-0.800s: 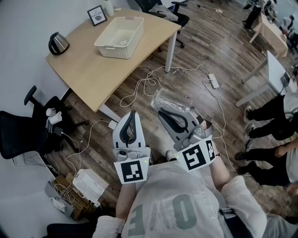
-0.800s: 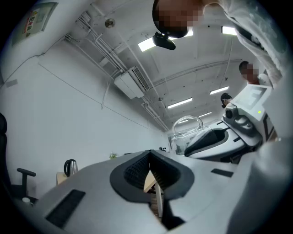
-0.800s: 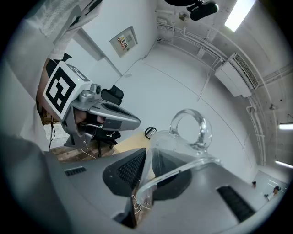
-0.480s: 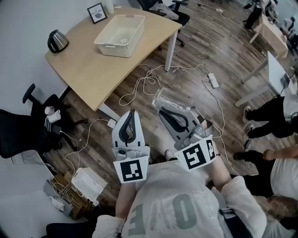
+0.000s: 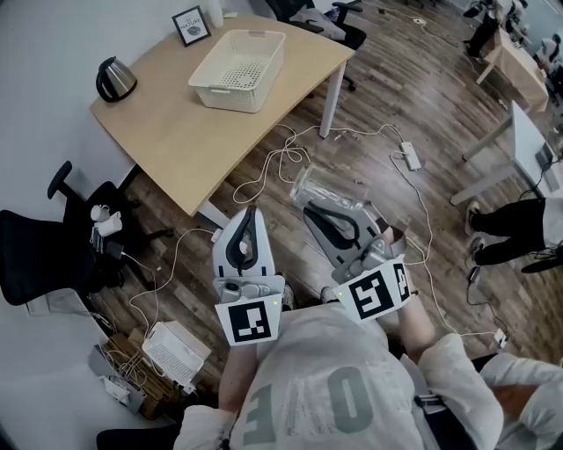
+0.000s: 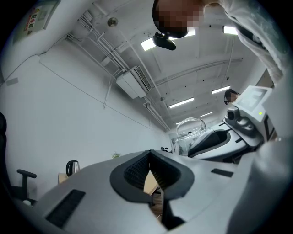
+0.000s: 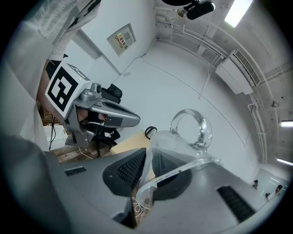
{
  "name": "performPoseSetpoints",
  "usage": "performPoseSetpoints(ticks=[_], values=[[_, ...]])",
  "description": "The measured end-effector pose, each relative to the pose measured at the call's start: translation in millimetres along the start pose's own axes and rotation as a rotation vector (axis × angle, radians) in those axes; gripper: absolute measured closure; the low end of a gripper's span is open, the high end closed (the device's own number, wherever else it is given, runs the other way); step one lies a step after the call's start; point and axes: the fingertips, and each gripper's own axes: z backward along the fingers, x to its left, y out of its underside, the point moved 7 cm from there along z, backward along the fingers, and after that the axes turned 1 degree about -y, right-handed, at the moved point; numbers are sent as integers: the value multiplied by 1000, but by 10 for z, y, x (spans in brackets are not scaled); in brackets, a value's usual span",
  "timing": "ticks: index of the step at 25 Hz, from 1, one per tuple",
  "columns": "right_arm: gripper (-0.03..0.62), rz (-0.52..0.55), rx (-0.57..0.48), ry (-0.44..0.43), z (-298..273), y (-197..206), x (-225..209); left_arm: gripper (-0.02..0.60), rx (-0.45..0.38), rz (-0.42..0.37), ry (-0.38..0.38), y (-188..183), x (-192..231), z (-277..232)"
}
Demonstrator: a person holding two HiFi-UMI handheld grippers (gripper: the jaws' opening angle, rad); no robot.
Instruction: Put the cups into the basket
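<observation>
Cup [image 5: 327, 189]: it is clear glass with a loop handle, and my right hand-held gripper [image 5: 327, 211] has it, jaws closed on its wall near the rim. In the right gripper view one pad sits inside the cup [image 7: 183, 148] and the other outside, with the glass pinched between them and the handle sticking up past the jaws. It hangs in the air over the floor [image 5: 413, 97], tipped on its side, well short of the table's [image 5: 167, 132] near edge.

My left hand-held gripper [image 5: 249, 215] is beside it, jaws together at the tips with nothing between them; the left gripper view shows only a sliver of table through the gap behind the pads.

The basket [image 5: 227, 95] stands on the table toward its far right corner, well apart from me. Its perforated bottom shows and I can make out no cup inside. A kettle [image 5: 114, 79] sits at the table's left corner and a small frame [image 5: 190, 25] at the far edge.

By my reckoning the task is barely begun: one cup is picked up, none delivered. What is left for this cup is the carry across to the table, getting it over the basket's rim, and letting go inside. I see no other cup in any view, so I cannot say how many remain.
</observation>
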Motion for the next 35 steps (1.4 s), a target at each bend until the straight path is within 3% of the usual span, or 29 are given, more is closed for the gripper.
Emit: performPoseSetpoints(ticks=[12,18,24,29,35], values=[[563,39,46,60,-624,-316,88,572,-12,3,39,110,789,-98],[563,6,76,63,-786,-261,26,572,31,-10,59,277,905,-269],[563,-7,79,46,-1018,-15,-309,572,49,-21,56,353,876,-709],[563,-21,38,2,-1228,207,-718,572,44,8,19,362,771,-1196],[563,-7,-8,-56,-1529,492,-1306,572,40,-19,-38,383,622,-1830]])
